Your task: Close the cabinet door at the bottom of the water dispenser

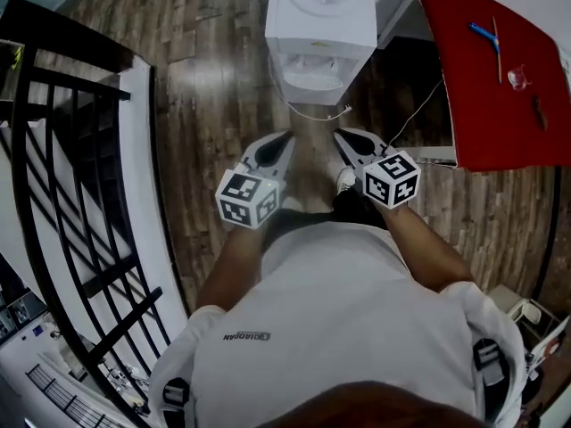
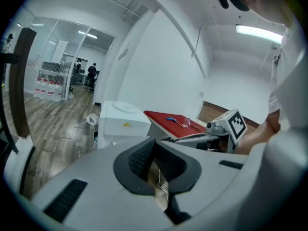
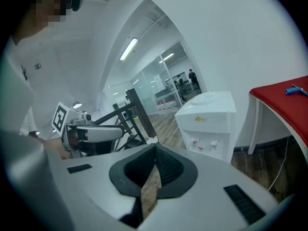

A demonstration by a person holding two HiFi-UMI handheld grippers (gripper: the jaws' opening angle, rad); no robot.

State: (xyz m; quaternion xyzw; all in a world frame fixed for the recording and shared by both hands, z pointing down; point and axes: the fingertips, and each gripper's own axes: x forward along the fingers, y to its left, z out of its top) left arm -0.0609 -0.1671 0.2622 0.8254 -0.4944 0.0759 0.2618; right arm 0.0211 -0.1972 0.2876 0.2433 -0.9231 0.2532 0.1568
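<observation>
The white water dispenser (image 1: 321, 25) stands on the wood floor ahead of me, seen from above. Its front with two taps (image 3: 204, 142) shows in the right gripper view; its bottom cabinet door is hidden behind the gripper bodies in every view. My left gripper (image 1: 284, 137) and right gripper (image 1: 343, 135) are held side by side at chest height, well short of the dispenser, both pointing toward it. The left gripper (image 2: 153, 143) has its pads together with nothing between them. The right gripper (image 3: 155, 150) is likewise shut and empty.
A red table (image 1: 500, 78) with a blue tool (image 1: 484, 34) stands right of the dispenser. A black railing (image 1: 62, 194) runs along the left. A white cable (image 1: 321, 114) lies on the floor by the dispenser's foot. My shoe (image 1: 345, 181) shows below the grippers.
</observation>
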